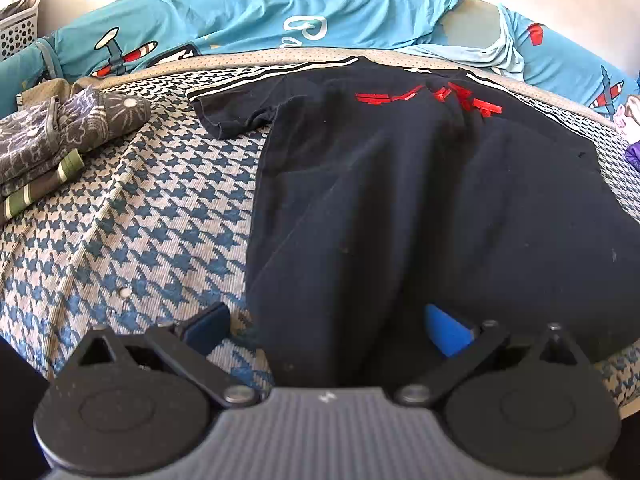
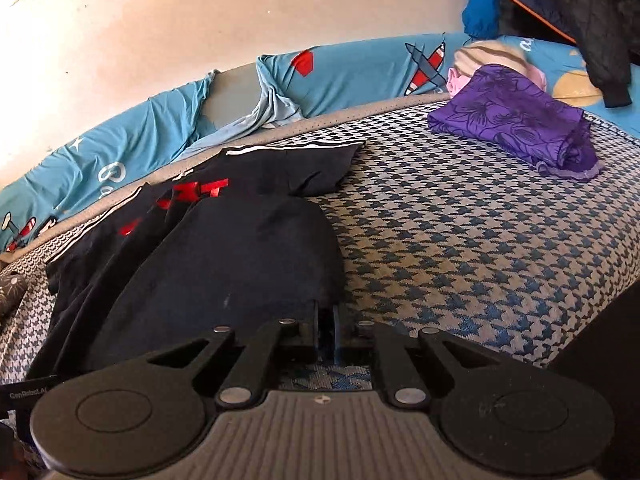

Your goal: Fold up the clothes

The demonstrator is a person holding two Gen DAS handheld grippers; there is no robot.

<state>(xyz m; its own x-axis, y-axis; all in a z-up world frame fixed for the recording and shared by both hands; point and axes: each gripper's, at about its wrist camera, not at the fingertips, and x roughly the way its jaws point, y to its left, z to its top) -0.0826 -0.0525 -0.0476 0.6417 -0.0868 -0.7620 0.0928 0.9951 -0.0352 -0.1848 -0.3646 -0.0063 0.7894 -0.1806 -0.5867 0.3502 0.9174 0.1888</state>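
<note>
A black T-shirt (image 1: 400, 200) with red lettering and white-striped sleeves lies chest up on the houndstooth bed cover (image 1: 140, 220). In the left wrist view my left gripper (image 1: 328, 328) is open, its blue pads wide apart on either side of the shirt's near hem, with cloth lying between them. In the right wrist view the black T-shirt (image 2: 224, 256) has its right side turned over onto the body. My right gripper (image 2: 327, 316) is shut on the near corner of that flap, its fingers almost touching with dark cloth between them.
A pile of grey patterned clothes (image 1: 60, 140) lies at the left. A folded purple garment (image 2: 516, 120) lies at the far right, with a dark jacket (image 2: 580, 8) hanging above it. A blue aeroplane-print sheet (image 1: 240, 12) lines the wall side. A white basket (image 1: 16, 28) stands far left.
</note>
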